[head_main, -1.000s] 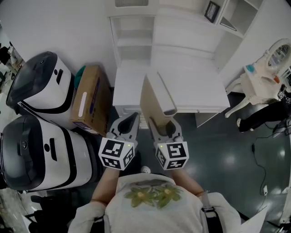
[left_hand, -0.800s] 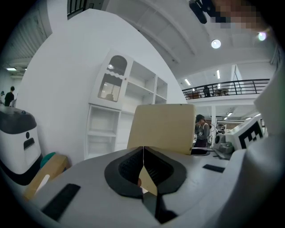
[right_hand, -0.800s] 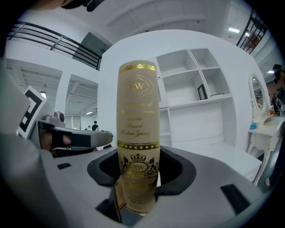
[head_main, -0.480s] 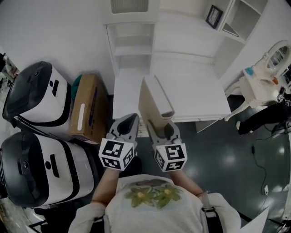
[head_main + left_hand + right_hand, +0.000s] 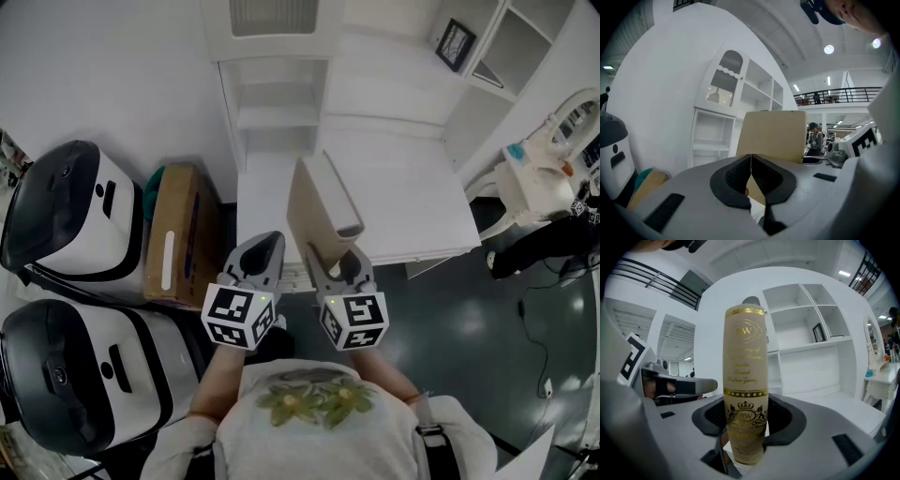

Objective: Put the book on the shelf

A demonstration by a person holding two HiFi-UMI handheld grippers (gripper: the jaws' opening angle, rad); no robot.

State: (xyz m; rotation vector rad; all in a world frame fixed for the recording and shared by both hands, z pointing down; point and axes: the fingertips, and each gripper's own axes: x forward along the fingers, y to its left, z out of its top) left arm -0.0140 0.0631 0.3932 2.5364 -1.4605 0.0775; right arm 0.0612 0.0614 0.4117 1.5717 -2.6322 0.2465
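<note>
A thick tan book [image 5: 314,211] with gold print on its spine [image 5: 745,380] stands upright in my right gripper [image 5: 338,265], whose jaws are shut on its lower end. It is held over the front edge of the white desk [image 5: 412,206]. In the left gripper view its plain tan cover [image 5: 773,136] fills the middle. My left gripper [image 5: 265,253] is beside the right one, shut with nothing in it. The white shelf unit [image 5: 281,89] rises at the back of the desk, with open compartments [image 5: 801,319] seen in the right gripper view.
Two large white-and-black machines [image 5: 70,216] stand at the left, with a cardboard box [image 5: 178,234] between them and the desk. A small framed picture [image 5: 455,42] sits in a compartment at the back right. A white chair [image 5: 544,169] is at the far right.
The person has stepped a little closer to the desk, so the shelf unit sits lower in the head view. The book stays upright in the right gripper.
</note>
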